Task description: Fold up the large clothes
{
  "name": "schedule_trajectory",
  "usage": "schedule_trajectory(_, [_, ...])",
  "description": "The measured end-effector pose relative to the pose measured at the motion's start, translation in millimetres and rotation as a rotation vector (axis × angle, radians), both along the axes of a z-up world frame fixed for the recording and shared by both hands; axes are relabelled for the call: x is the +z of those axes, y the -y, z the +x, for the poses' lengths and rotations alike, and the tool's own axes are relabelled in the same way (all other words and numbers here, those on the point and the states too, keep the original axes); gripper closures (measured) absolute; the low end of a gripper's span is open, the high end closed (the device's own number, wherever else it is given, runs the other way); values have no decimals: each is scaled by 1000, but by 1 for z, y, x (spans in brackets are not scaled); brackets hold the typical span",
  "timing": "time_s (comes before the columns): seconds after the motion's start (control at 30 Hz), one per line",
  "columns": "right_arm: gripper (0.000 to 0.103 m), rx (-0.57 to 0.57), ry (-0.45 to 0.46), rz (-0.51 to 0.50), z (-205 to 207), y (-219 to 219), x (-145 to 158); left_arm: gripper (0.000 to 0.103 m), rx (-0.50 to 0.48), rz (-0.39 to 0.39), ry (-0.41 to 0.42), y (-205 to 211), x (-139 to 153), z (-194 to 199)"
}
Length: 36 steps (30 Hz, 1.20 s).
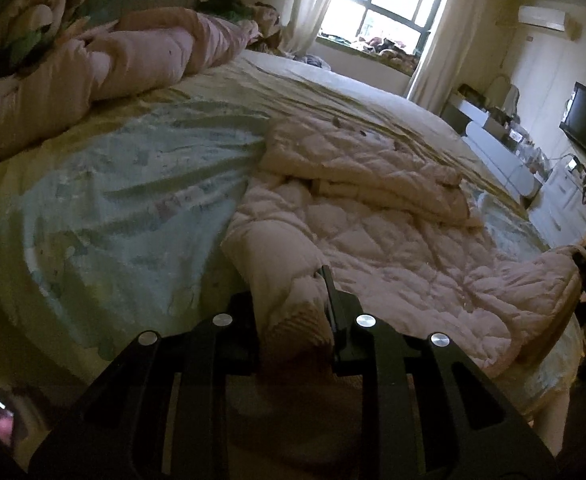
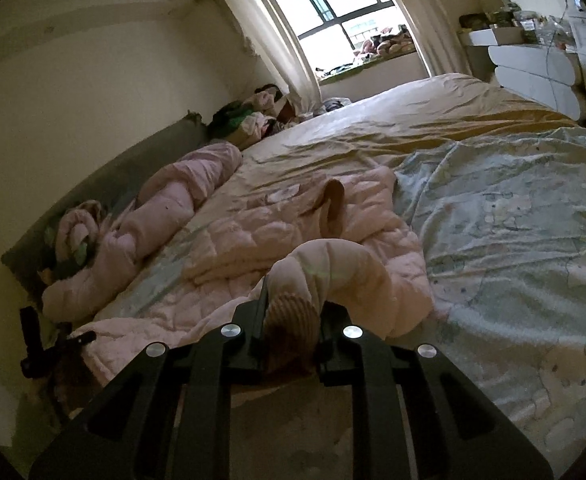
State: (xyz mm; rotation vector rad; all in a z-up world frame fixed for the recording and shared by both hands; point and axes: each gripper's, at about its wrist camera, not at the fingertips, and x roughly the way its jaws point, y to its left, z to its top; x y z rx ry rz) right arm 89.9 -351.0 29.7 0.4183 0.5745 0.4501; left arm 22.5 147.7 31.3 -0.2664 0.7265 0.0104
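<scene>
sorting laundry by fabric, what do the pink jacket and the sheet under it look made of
Pink jacket: padded, matte fabric, judging by its diamond quilting and puffy folds; ribbed knit cuffs.
Sheet: thin woven cloth, probably cotton, printed, with fine creases.

The quilted jacket (image 1: 393,208) is pale pink with diamond stitching and brown ribbed cuffs (image 2: 289,312). The bedsheet (image 1: 125,200) is pale blue-green with a faint print; the grippers (image 1: 293,320) are black.
</scene>
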Motion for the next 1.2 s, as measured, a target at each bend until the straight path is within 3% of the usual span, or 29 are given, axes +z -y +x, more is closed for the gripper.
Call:
schedule_trajectory(0.3, [87,-19,52,6,27,-8,11,87,5,28,24,0,12,16])
schedule_trajectory(1.2, [88,-86,85,-38,95,-28,38,86,0,-40,95,-21,37,74])
